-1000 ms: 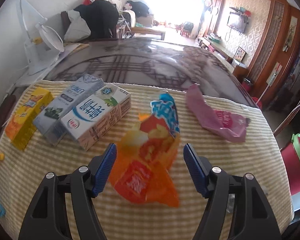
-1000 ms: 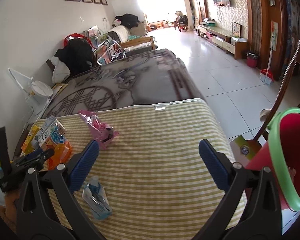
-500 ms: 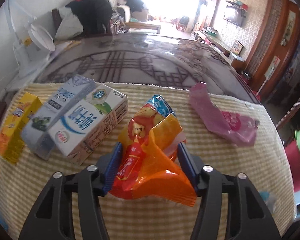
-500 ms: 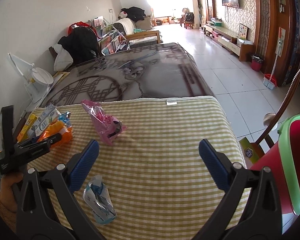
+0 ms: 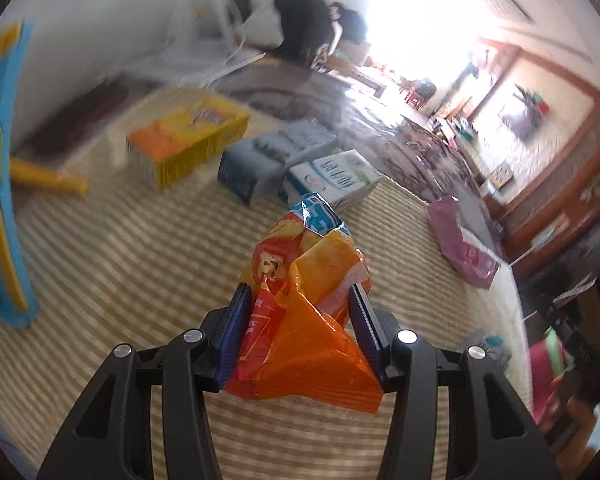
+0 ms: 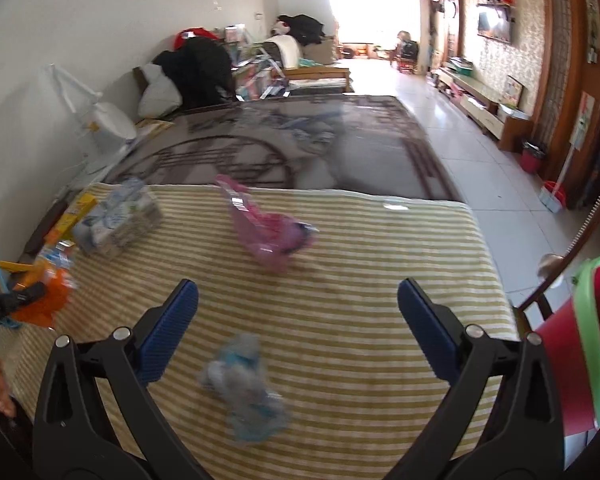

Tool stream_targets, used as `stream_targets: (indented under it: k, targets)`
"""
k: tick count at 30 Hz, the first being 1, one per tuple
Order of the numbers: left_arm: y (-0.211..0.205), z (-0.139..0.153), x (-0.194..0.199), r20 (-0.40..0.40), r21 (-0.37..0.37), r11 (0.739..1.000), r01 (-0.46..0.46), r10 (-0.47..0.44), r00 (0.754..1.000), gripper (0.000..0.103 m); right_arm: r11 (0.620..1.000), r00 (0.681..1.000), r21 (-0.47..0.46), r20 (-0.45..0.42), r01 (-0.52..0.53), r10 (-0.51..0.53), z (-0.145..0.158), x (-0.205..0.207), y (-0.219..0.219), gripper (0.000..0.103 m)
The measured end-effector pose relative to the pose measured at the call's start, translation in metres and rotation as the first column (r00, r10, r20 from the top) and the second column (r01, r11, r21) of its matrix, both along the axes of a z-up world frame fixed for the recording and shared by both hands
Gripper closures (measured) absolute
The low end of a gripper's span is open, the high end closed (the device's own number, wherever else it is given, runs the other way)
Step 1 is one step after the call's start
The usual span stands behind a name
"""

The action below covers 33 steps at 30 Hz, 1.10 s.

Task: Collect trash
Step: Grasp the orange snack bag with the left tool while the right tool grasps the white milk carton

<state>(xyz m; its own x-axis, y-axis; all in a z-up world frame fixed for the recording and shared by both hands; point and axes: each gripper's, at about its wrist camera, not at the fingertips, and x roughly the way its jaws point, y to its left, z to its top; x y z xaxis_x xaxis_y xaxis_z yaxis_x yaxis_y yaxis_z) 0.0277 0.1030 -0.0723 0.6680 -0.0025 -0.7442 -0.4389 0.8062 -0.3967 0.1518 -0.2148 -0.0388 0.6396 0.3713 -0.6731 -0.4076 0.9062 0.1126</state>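
My left gripper (image 5: 300, 292) has its blue pads pressed on both sides of a crumpled orange snack bag (image 5: 308, 320), and its jaws are still closing on it. The bag is held above the striped tablecloth (image 5: 140, 264). A pink wrapper (image 6: 268, 232) lies mid-table, also seen at the right in the left wrist view (image 5: 460, 248). A blue-and-white wrapper (image 6: 244, 392) lies near the front edge, below and between the fingers of my right gripper (image 6: 298, 304), which stands wide open and holds nothing. The orange bag (image 6: 44, 300) shows at the far left of the right wrist view.
Two milk cartons (image 5: 332, 176) and a yellow box (image 5: 188, 140) lie at the table's left back. A red bin with a green rim (image 6: 580, 360) stands off the right edge beside a chair. A dark patterned tabletop (image 6: 300, 140) extends behind the cloth.
The left gripper closed on the orange bag and, with it, swung away from the cartons while rolling. The right gripper shifted over the table, bringing the blue-and-white wrapper between its fingers.
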Motion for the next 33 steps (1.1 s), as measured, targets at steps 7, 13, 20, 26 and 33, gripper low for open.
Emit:
stream_targets:
  k: [7,13,20,26,33]
  targets:
    - [-0.01,0.001,0.005,0.048,-0.052,0.997,0.064,-0.061,0.997,0.056,0.988,0.96,0.15,-0.269,-0.038,0.077,-0.004,0.045,0.1,0.005]
    - [0.004,-0.007,0.003,0.055,-0.178,0.984,0.027,-0.018,0.998,0.056,0.99,0.889,0.142,-0.455,0.022,0.045,-0.024,0.091,0.195,0.005]
    - [0.015,-0.012,-0.001,0.069,-0.256,0.966,-0.015,0.033,0.997,0.056,0.998,0.831,0.035,-0.555,0.053,-0.025,-0.056,0.112,0.252,0.01]
    - [0.021,-0.015,-0.002,0.076,-0.298,0.954,-0.039,0.064,0.995,0.054,0.998,0.808,-0.01,-0.587,0.057,-0.052,-0.074,0.117,0.26,0.019]
    - [0.022,-0.016,-0.002,0.077,-0.302,0.952,-0.052,0.078,0.994,0.053,0.996,0.833,-0.028,-0.551,-0.079,0.051,-0.065,0.109,0.265,0.042]
